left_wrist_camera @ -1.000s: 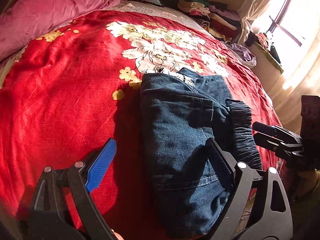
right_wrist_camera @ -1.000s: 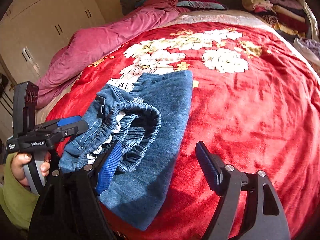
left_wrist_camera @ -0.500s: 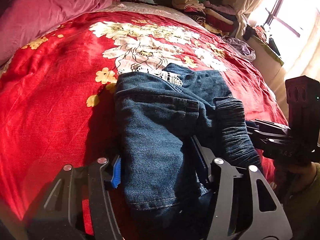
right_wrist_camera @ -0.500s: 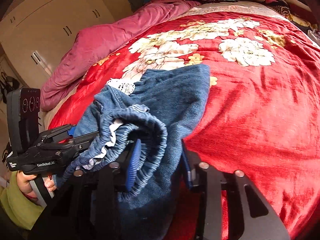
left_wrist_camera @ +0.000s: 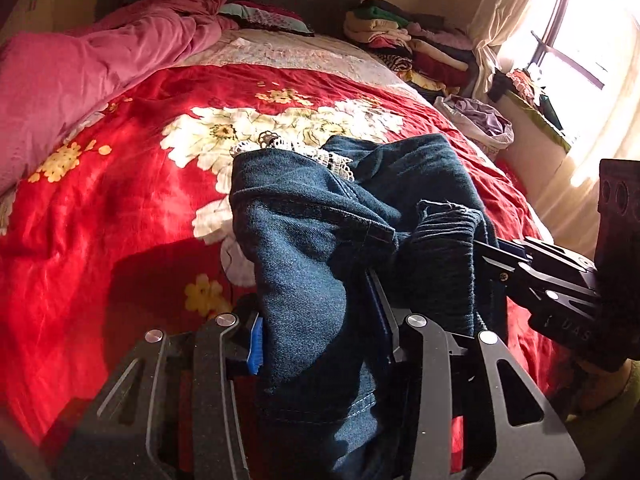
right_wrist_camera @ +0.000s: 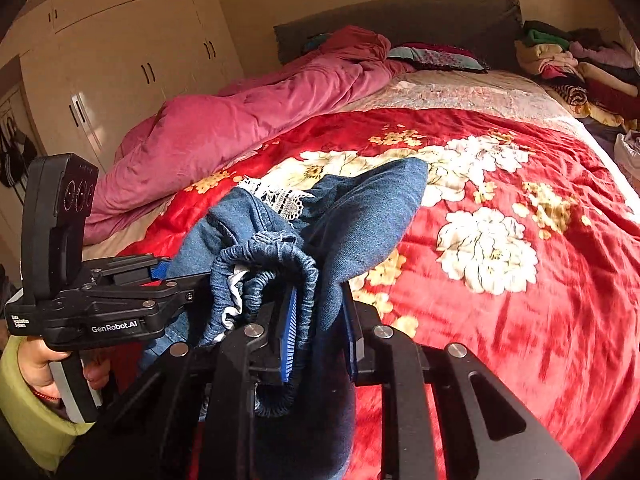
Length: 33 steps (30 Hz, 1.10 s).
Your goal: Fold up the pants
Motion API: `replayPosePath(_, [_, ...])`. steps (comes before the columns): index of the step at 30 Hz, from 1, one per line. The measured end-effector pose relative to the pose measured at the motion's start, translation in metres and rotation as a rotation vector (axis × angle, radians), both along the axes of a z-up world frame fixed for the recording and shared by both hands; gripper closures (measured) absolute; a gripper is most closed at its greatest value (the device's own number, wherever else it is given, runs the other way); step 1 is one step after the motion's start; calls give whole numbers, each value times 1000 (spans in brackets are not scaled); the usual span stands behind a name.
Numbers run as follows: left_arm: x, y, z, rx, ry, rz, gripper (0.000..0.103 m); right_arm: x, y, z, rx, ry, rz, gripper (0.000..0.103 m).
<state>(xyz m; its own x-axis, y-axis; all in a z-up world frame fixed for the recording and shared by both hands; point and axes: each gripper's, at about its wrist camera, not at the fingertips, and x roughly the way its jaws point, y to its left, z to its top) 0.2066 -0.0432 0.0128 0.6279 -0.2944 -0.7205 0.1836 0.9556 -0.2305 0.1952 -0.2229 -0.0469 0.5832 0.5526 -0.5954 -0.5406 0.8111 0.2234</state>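
Observation:
The folded blue denim pants point(left_wrist_camera: 320, 248) hang lifted above the red flowered bedspread point(left_wrist_camera: 100, 220), with white lace trim at the far edge. My left gripper point(left_wrist_camera: 316, 332) is shut on the near left edge of the pants. My right gripper point(right_wrist_camera: 320, 320) is shut on the elastic waistband side of the pants point(right_wrist_camera: 360, 216). The right gripper also shows at the right of the left wrist view point(left_wrist_camera: 500, 256), and the left gripper shows at the left of the right wrist view point(right_wrist_camera: 168, 276). The pants bunch between the two grippers.
A pink duvet point(right_wrist_camera: 240, 120) lies along the bed's left side. A pile of folded clothes point(left_wrist_camera: 408, 44) sits at the far right corner by the headboard point(right_wrist_camera: 400, 16). A bag of laundry point(left_wrist_camera: 480, 120) and a bright window point(left_wrist_camera: 580, 40) are on the right. Wardrobes point(right_wrist_camera: 120, 60) stand at the left.
Both grippers moved onto the pants' near edges and shut on them. The pants were then lifted off the bedspread and drawn up and back.

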Motion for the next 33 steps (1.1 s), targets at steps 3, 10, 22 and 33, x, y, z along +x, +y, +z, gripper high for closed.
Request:
replayPosePath(3, [20, 2, -2, 1, 2, 16, 70, 21, 4, 2, -21, -5, -10, 85])
replayPosePath(10, [38, 11, -29, 6, 52, 42, 69, 51, 3, -25, -58, 48, -42, 85])
replayPosePath(22, [33, 19, -49, -13, 62, 56, 52, 58, -12, -66, -91, 147, -136, 65])
replayPosePath(33, [24, 21, -43, -9, 45, 62, 34, 43, -18, -52, -88, 108, -178, 39])
